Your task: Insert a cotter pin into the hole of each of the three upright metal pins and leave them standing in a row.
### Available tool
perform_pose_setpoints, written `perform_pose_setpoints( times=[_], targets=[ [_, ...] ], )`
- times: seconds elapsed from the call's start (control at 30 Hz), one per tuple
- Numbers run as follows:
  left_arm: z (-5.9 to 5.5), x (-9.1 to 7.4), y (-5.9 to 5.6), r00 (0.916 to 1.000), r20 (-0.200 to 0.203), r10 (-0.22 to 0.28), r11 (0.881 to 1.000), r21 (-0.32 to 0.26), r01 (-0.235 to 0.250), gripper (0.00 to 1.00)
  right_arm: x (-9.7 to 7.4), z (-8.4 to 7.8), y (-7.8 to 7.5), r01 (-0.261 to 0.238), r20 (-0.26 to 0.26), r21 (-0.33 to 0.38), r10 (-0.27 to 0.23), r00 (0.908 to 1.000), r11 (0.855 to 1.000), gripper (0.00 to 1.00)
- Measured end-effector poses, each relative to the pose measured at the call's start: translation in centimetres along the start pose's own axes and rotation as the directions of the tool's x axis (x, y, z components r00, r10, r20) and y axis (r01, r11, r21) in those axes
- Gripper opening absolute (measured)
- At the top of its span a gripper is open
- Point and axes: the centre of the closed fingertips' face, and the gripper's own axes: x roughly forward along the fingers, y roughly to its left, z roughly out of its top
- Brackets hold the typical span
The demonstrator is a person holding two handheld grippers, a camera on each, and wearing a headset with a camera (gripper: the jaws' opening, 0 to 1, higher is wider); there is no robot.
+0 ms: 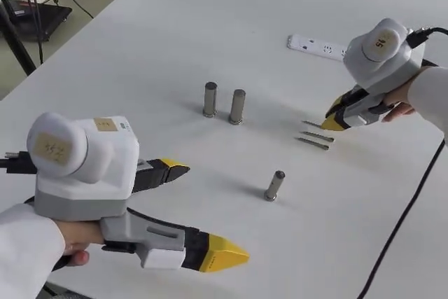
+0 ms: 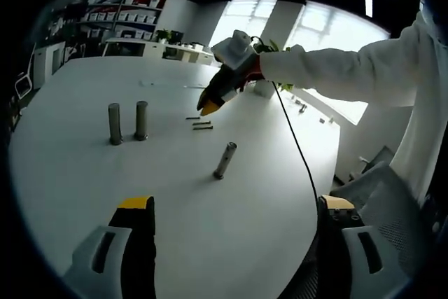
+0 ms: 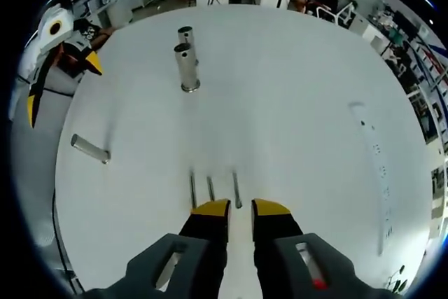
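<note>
Hovering our right gripper (image 3: 241,209) just behind the three cotter pins (image 3: 210,188), we hold its jaws parted by a narrow gap with nothing between them. Our left gripper (image 1: 199,211) hangs wide open and empty near the front edge of the white table (image 1: 140,47), well apart from the work. Two metal pins (image 1: 210,99) stand upright side by side. The third metal pin (image 1: 274,185) sits apart, nearer us, and looks to lean, though we cannot tell whether that is only the lens. None carries a cotter pin yet, as far as we can see. We judge the first trouble lies in the pick: the cotter pins lie flat and close together, so a pinch could catch two or skid one away. Afterwards, pressing sideways into a hole could topple a pin, since our left gripper steadies none.
</note>
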Motion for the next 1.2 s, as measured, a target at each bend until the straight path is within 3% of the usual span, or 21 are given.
perform_pose_setpoints(
  times=[0.13,0.4,0.6,1.1,1.2],
  targets=[
    [-0.2,0.0,0.1,1.0000,-0.002,0.003,1.000,-0.002,-0.003,0.97,0.3,0.5,0.3,-0.020,0.013,0.030,0.019,0.9997,0.999,0.06],
    [-0.3,0.0,0.3,1.0000,0.001,0.010,1.000,-0.009,-0.010,0.97,0.8,0.1,0.8,-0.043,-0.023,-0.002,0.043,0.9988,0.999,0.00],
    [-0.3,0.0,-0.1,1.0000,0.001,-0.003,1.000,-0.001,0.003,0.96,0.4,0.3,0.0,-0.019,-0.019,-0.020,0.019,0.9996,1.000,0.00],
    [-0.2,0.0,-0.2,1.0000,0.003,-0.007,1.000,0.010,0.007,0.93,0.1,0.5,0.0,0.010,-0.013,-0.056,-0.011,0.9999,0.998,0.00],
    [0.0,0.1,-0.2,1.0000,0.008,-0.006,1.000,0.012,0.006,0.93,-0.8,1.1,0.5,0.018,0.022,-0.060,-0.016,0.9996,0.998,0.00]
  ],
)
